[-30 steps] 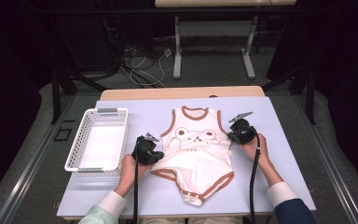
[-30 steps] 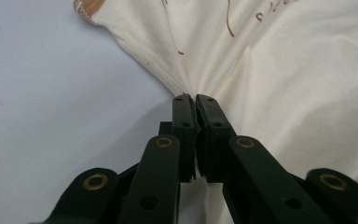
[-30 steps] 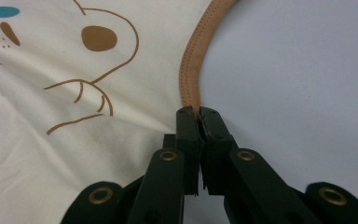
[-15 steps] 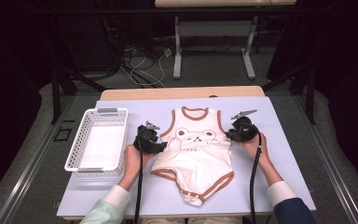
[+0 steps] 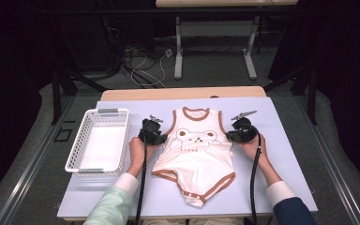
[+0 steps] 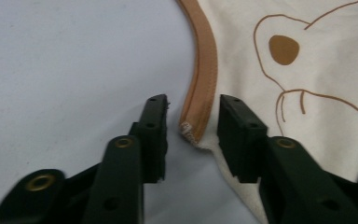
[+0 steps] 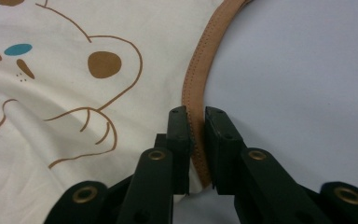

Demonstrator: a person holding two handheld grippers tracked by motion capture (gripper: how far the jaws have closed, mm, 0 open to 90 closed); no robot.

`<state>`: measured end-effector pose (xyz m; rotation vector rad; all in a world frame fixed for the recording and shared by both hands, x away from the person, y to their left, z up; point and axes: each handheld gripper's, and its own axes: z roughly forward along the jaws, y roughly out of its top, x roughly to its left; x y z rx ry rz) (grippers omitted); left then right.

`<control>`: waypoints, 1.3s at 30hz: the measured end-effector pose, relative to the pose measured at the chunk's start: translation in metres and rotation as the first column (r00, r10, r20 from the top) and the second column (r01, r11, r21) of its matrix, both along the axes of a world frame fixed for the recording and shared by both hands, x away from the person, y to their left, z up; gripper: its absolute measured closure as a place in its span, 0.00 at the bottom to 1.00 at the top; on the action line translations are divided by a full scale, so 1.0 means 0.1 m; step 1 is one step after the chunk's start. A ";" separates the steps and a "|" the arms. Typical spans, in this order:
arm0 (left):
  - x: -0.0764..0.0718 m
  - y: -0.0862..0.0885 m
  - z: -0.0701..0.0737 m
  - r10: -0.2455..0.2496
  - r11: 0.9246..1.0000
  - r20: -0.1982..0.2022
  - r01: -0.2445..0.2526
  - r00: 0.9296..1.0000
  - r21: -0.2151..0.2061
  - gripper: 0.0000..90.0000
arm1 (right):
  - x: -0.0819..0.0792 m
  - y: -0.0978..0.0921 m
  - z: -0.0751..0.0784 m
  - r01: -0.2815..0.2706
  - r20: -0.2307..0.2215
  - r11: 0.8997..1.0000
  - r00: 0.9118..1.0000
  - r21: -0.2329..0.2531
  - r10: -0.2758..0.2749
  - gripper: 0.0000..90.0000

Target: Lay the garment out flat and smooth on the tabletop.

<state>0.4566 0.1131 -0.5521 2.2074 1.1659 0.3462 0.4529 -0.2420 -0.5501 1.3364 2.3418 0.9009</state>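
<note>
Cream cotton bodysuit [image 5: 194, 157], bear print, tan trim, lies flat mid-desk [image 5: 286, 122]. Right gripper [image 7: 196, 119] pinched nearly closed on the bodysuit's stitched armhole edge. Left gripper [image 6: 192, 116] half open, jaws straddling the opposite armhole corner. White mesh basket [image 5: 98, 140] left of bodysuit.

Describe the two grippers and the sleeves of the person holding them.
Both the left gripper and right gripper are black, with two blocky jaws, brass-coloured rivets and a trailing black cable. The left sleeve is pale green with a white cuff; the right sleeve is navy, also white-cuffed.

Cream bear-print bodysuit [image 5: 194, 157] flat on table
</note>
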 end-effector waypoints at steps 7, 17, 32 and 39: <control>0.01 -0.06 0.04 -0.019 0.998 -0.001 0.019 1.000 0.059 0.97 | 0.02 0.04 0.00 -0.012 0.023 1.000 1.000 -0.021 0.012 0.96; 0.05 0.00 0.04 0.069 0.989 0.044 -0.074 0.997 0.128 0.97 | 0.17 0.16 0.01 -0.015 0.037 0.999 0.999 -0.042 0.016 0.97; 0.19 -0.01 0.02 0.104 0.986 0.074 -0.113 0.992 0.125 0.96 | 0.28 0.18 0.04 0.031 0.068 0.996 0.997 -0.088 -0.025 0.96; 0.17 0.00 0.06 0.121 0.982 0.077 -0.131 0.990 0.134 0.77 | 0.27 0.16 0.05 0.035 0.073 0.997 0.997 -0.066 -0.030 0.80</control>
